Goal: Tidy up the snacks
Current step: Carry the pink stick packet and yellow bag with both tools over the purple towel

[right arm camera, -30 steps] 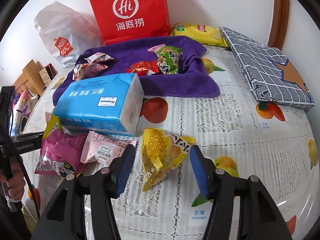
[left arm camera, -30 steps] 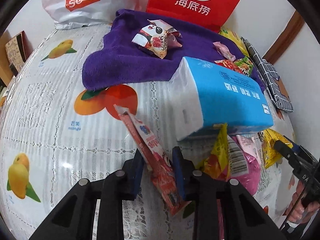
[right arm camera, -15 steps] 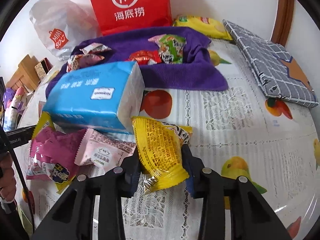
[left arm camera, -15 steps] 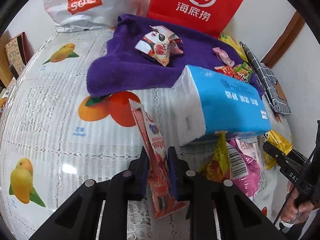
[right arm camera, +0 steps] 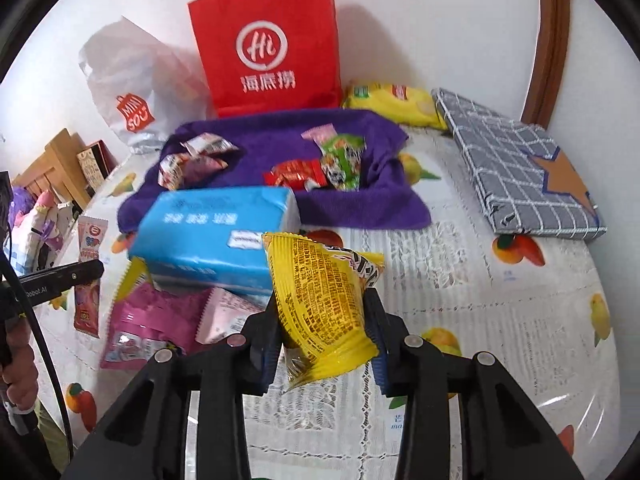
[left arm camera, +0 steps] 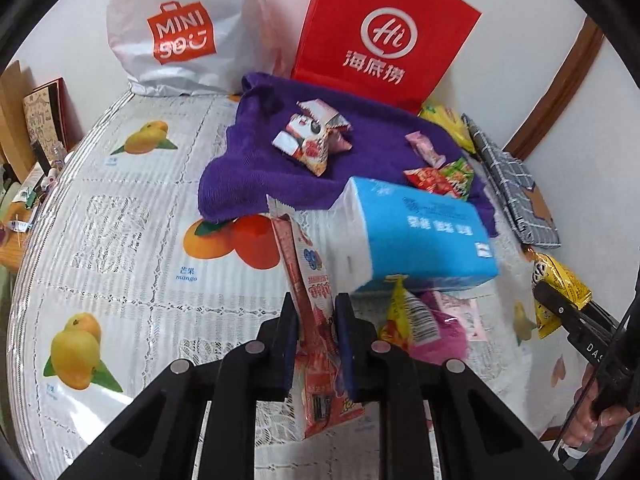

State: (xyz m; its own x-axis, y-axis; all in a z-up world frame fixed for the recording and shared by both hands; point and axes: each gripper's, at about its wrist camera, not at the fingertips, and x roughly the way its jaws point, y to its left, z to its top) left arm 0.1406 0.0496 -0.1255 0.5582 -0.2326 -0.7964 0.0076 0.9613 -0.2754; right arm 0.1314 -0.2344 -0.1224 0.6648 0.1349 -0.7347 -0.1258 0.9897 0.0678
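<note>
Pinching red snack packet point(left arm camera: 316, 300), left tongs point(left arm camera: 316, 320) clenched; right tongs point(right arm camera: 324, 320) clamping yellow snack bag point(right arm camera: 320, 292)

A red bag point(right arm camera: 266, 46) is standing against the wall beside a white bag point(right arm camera: 132, 88). A blue tissue pack point(right arm camera: 218, 232) is lying on the fruit-print tabletop point(right arm camera: 500, 304). A checked grey book point(right arm camera: 516, 164) is lying at the right, well apart from the wooden boxes point(right arm camera: 60, 164) at the left.

Left gripper point(left arm camera: 316, 334): black angular frame, silver round screws, blue-padded fingers point(left arm camera: 289, 344). Right gripper point(right arm camera: 324, 330): same build. Black cable point(right arm camera: 48, 364) beside hand point(right arm camera: 18, 356); white lettering on frames.
</note>
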